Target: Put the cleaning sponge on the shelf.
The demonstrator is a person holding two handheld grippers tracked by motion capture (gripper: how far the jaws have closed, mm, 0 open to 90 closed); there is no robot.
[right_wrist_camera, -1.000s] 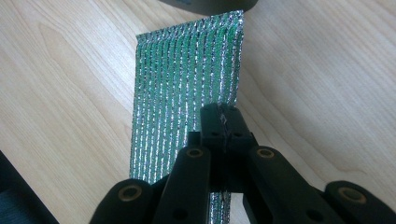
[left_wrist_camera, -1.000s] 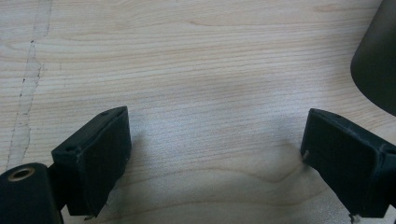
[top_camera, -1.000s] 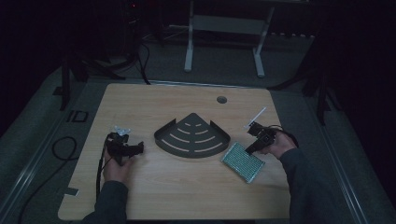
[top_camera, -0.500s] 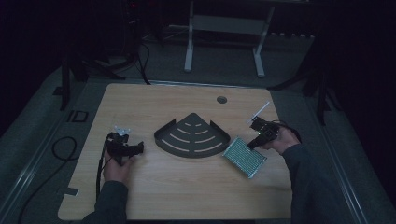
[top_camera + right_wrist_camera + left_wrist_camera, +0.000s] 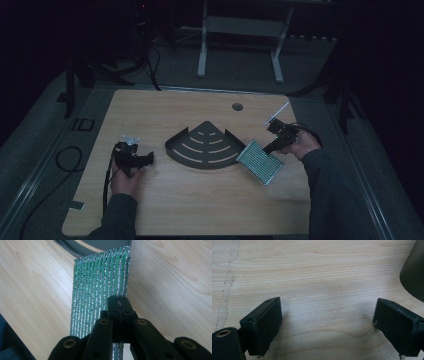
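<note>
Green-silver mesh pad pinched at edge by right gripper, fingers clamping it, lifted off tabletop beside dark corner rack. Left gripper idling, fingers wide, nothing btwn. Next, prob: carrying pad over rack, keeping grip firm.

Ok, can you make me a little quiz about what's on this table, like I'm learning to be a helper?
1. True or false: the right gripper is shut on the green scouring pad.
2. What stands between the open left gripper jaws: A) a spoon, B) bare wooden table, C) the pad?
3. Fill in: in the high view, the dark fan-shaped rack lies ____ the two grippers.

Key
1. True: its jaws pinch one edge of the pad.
2. B.
3. Between.
</note>
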